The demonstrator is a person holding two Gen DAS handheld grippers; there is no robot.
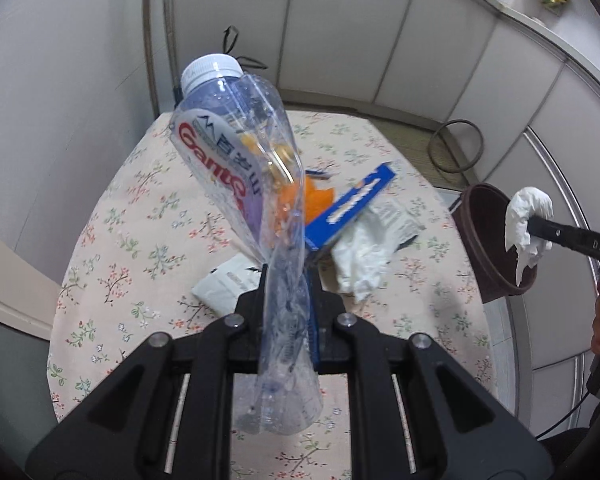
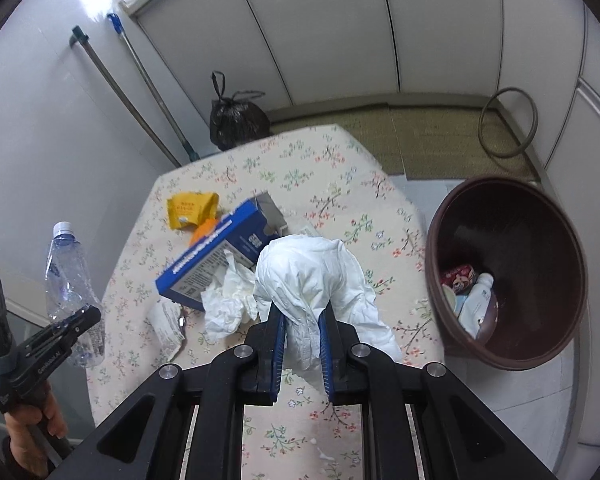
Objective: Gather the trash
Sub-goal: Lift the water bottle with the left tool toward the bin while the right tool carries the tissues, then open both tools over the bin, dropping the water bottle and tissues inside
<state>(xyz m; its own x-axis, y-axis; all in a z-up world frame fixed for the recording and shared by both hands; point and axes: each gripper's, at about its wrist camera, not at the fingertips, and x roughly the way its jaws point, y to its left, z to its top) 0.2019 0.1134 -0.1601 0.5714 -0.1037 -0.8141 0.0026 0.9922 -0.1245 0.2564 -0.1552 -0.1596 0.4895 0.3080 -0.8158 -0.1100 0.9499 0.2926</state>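
Left wrist view: crushed plastic bottle (image 1: 236, 168) is clamped in the left gripper (image 1: 288, 280), raised above the floral tablecloth (image 1: 132, 216). Crumpled tissue (image 2: 312, 276) is pinched by the right gripper (image 2: 302, 320); blue carton (image 2: 220, 252) beyond, brown bin (image 2: 508, 268) alongside the table.

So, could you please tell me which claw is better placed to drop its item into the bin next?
Right. The right claw holds the tissue beside the bin; the left claw, holding the bottle, is farther away.
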